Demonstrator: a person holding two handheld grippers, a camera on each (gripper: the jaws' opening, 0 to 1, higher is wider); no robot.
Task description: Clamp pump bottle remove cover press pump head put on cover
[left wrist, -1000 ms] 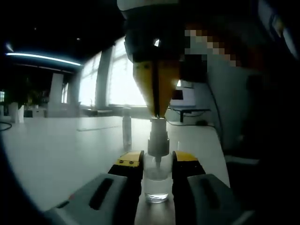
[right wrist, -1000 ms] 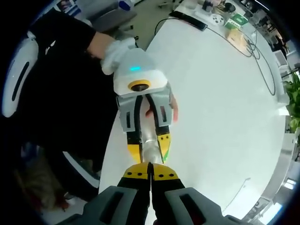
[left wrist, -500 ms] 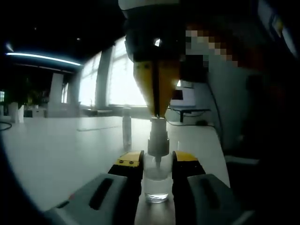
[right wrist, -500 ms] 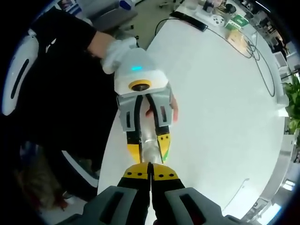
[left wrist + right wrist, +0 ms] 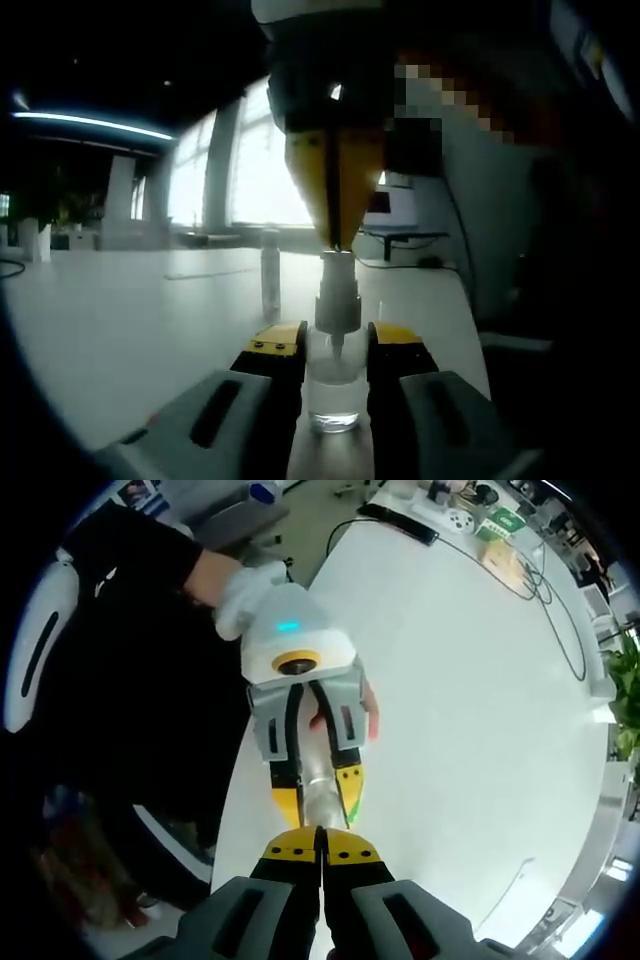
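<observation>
Your left gripper [image 5: 335, 350] was clamped on the pump bottle [image 5: 334, 395], its two yellow-tipped jaws pressed against either side of the clear body just below the neck. The bottle stood upright between those jaws on the white table [image 5: 130, 330], with a little clear liquid showing near its base. Its pump head [image 5: 337, 290] rose straight above the jaws, uncovered.

Your right gripper [image 5: 335, 215] came down from above in the left gripper view, its jaws brought together into a single yellow wedge. The point of that wedge met the top of the pump head; I could not tell how hard it was pressing.

In the right gripper view, you looked down along your right gripper [image 5: 321, 852], whose yellow tips were closed against each other with no gap. Directly ahead of those tips sat the left gripper [image 5: 318, 785], its jaws gripping the pale bottle [image 5: 318, 798] from both sides. Your gloved hand [image 5: 245, 590] held the left gripper from behind, at the near edge of the table [image 5: 470, 710].

Beyond the bottle in the left gripper view, a slim upright cover [image 5: 270, 275] stood on the table, well apart from the left gripper and slightly to its left. At the far end of the table in the right gripper view, a dark cable [image 5: 545, 610] trailed across the surface and some small items lay near it, too small to make out.
</observation>
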